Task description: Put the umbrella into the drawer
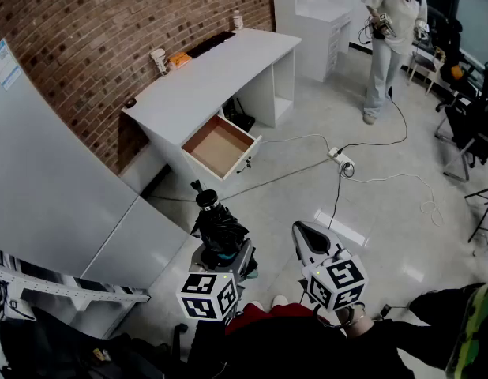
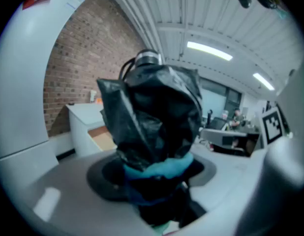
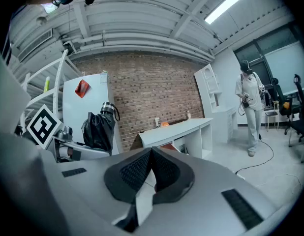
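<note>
Two grippers, head view: the left gripper and the right gripper sit side by side at the bottom edge, both aimed toward the white desk.
Left gripper, head view: its jaws stand wide and clamp a folded black umbrella, which rises out of them with its ringed, corded end uppermost.
Right gripper, head view: its tips are together and it carries nothing.
Drawer, head view: the drawer is pulled out of the desk with its wooden bottom showing; the umbrella is well apart from it, on the near side.
Surroundings, head view: a brick wall runs behind the desk, a power strip with cables lies on the floor, and a person stands far off at the top right.
Left gripper view: the umbrella fills the middle, pinched at its lower part; a teal strip shows under the black folds, and whether it belongs to the umbrella cannot be told. The drawer shows beyond, to the left.
Right gripper view: the jaws meet tip against tip with nothing between them. The umbrella shows to the left, the desk past the middle and the person at the right.
</note>
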{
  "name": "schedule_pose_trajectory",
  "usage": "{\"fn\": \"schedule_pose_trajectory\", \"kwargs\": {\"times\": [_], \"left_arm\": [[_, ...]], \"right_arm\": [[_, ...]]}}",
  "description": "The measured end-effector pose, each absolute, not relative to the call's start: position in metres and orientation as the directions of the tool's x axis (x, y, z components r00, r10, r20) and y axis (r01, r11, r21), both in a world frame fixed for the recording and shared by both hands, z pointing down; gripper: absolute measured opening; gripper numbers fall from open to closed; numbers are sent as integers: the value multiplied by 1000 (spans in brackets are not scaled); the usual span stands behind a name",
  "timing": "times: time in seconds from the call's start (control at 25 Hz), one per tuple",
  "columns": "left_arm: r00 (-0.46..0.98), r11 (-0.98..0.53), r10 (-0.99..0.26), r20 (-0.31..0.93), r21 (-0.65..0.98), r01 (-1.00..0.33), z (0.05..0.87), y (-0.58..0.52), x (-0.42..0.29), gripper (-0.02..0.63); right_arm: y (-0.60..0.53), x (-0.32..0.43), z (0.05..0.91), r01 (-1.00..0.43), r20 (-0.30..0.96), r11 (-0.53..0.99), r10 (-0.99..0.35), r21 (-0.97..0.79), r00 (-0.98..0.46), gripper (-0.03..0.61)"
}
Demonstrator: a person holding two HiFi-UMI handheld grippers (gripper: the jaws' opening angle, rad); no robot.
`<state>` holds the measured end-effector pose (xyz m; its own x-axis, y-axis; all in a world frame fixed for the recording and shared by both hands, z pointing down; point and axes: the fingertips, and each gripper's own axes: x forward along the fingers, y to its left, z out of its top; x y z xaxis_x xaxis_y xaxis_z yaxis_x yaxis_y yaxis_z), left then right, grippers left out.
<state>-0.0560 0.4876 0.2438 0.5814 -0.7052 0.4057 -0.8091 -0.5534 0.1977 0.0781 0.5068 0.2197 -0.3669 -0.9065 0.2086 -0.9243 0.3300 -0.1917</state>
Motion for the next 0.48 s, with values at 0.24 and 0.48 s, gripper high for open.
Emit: {"fn": "schedule_pose_trajectory", "kwargs": {"times": [0.24, 0.48], "left_arm": [[588, -552, -700, 405, 216, -806, 246, 483, -55, 282], [579, -530, -719, 385, 236, -815, 245, 476, -54, 282]], "right_arm": [[502, 79, 225, -920, 214, 321, -905, -226, -369, 9], [495, 87, 226, -910, 186, 333, -905, -249, -382, 11]]}}
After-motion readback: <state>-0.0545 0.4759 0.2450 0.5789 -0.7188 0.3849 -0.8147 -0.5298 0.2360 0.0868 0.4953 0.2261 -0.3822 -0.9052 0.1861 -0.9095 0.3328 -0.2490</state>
